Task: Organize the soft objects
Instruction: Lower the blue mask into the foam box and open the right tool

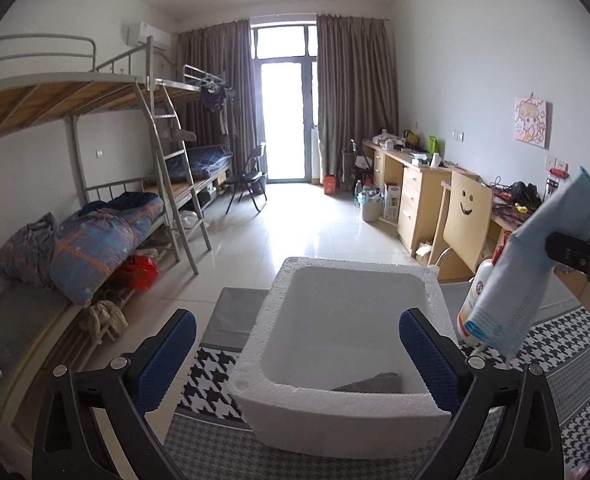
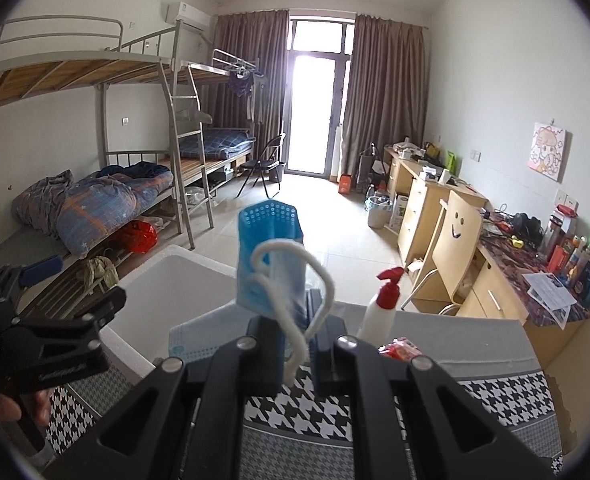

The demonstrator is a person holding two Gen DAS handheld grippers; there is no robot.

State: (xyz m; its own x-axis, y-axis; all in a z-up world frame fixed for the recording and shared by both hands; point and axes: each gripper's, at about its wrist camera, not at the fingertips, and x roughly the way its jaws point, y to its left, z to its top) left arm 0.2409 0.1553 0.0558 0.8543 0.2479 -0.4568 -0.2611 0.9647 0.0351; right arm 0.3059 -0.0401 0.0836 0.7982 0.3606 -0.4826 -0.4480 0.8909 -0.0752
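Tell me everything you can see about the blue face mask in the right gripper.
The face mask is a light blue pleated one, thin and soft-looking, with a dotted embossed edge at its top and white ear loops that dangle in front. It stands roughly upright, folded narrow, pinched at its lower part by the shut right gripper. In the left wrist view it hangs tilted above the table, just right of the white foam box.

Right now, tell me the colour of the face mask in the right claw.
Light blue with white ear loops; the face mask shows best in the right wrist view.
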